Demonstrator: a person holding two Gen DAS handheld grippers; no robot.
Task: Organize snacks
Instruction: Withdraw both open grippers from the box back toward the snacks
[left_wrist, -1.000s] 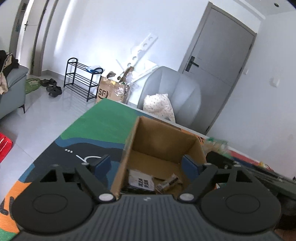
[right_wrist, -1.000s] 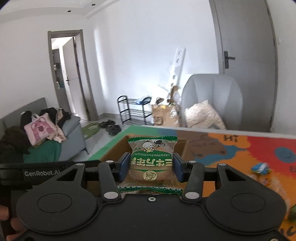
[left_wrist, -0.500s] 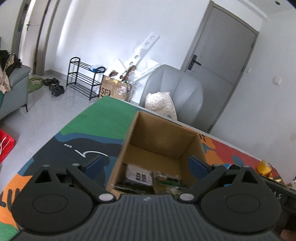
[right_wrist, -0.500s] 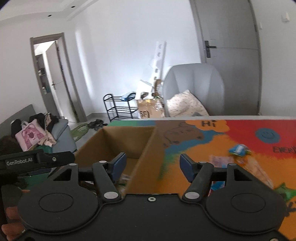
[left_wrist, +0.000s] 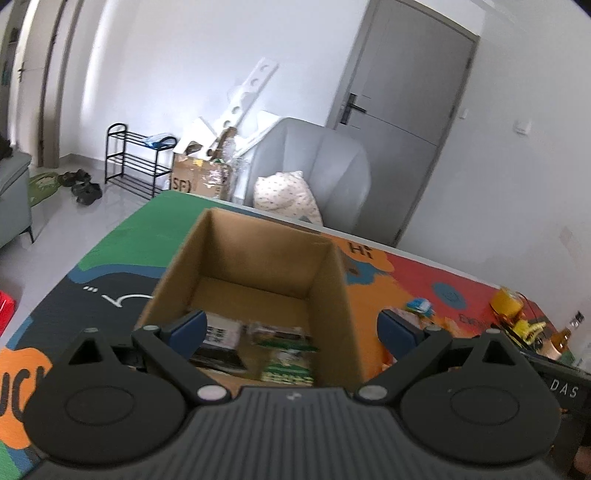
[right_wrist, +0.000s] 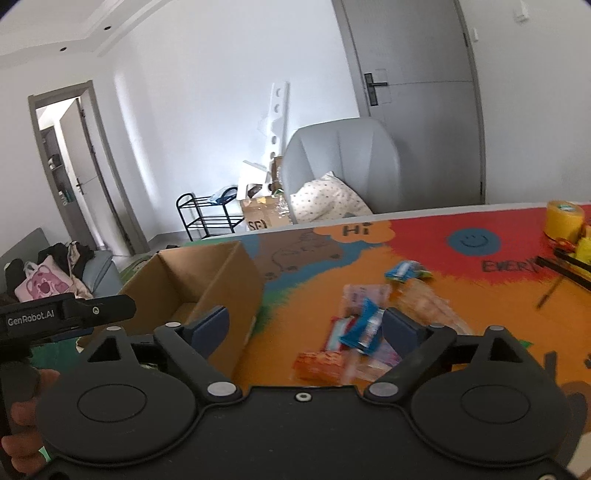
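One cardboard box (left_wrist: 258, 258) holds two packets; left claw (left_wrist: 291, 328) gapes empty, right claw (right_wrist: 306, 325) is opening, empty, above loose snacks (right_wrist: 362, 328) on the worktop (right_wrist: 424, 243)

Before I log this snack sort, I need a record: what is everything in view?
cardboard box: one, brown, open, on the mat
packets in the box: at least two, green and black-and-white, on its floor
loose packets: several, blue, orange, pink, on the mat right of the box
mat: one, multicoloured, covering the table
tape roll: one, yellow, far right
armchair: one, grey, with a pillow
shoe rack: one, black, by the wall
left gripper: open, empty, over the box
right gripper: opening, empty
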